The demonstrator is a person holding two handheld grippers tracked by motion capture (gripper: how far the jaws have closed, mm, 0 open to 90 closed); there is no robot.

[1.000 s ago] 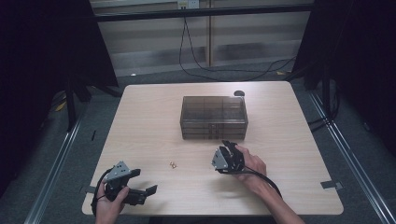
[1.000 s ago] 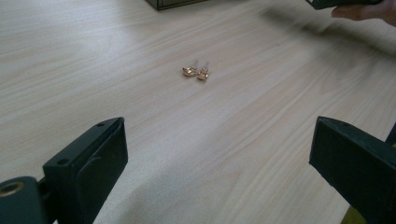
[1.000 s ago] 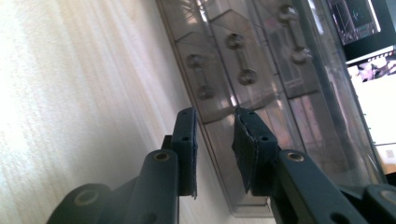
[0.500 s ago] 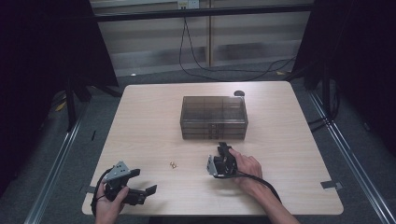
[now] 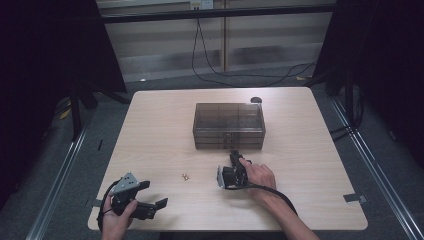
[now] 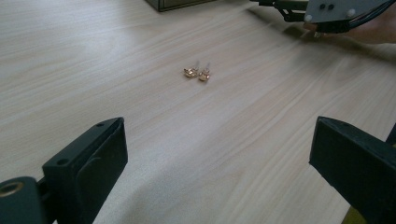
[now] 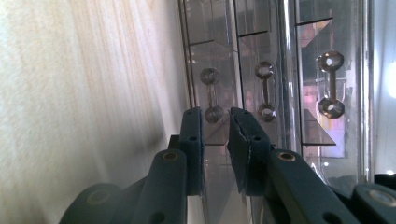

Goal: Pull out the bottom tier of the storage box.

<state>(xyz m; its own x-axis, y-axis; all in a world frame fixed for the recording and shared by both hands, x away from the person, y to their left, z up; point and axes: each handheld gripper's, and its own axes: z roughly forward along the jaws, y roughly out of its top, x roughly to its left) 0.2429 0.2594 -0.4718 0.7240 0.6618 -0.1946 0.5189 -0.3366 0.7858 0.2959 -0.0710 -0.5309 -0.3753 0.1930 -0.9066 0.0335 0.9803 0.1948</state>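
From the high view, I held my right gripper (image 5: 233, 159) just in front of the brown see-through box (image 5: 229, 125) in the middle of the desk (image 5: 310, 150). The box had drawers on its near side. My right hand (image 5: 257, 176) lay on the desk behind that gripper, and its tip was very close to the lowest drawer. I could not tell from up there if it touched. My left gripper (image 5: 156, 197) sat near the front left corner of the desk, held in my left hand (image 5: 117, 215), well away from the box. Two tiny gold earrings (image 5: 186, 176) lay on the desk between my two grippers.

In the left gripper view, my left gripper's two black jaws stood far apart with nothing between them. The gold earrings (image 6: 196, 73) lay side by side on the wood ahead, touching or almost touching. The corner of the box (image 6: 180, 3) was at the top, and part of my right gripper (image 6: 327, 11) showed at the top right.

In the right gripper view, the picture was turned on its side. My right gripper (image 7: 215, 122) had been closing its jaws, and only a thin gap was left. One small knob (image 7: 211, 94) of a drawer sat right at that gap, between the tips. The pads were not pressing on it yet. Two more knobs (image 7: 265, 90) showed on the other drawers beside it.
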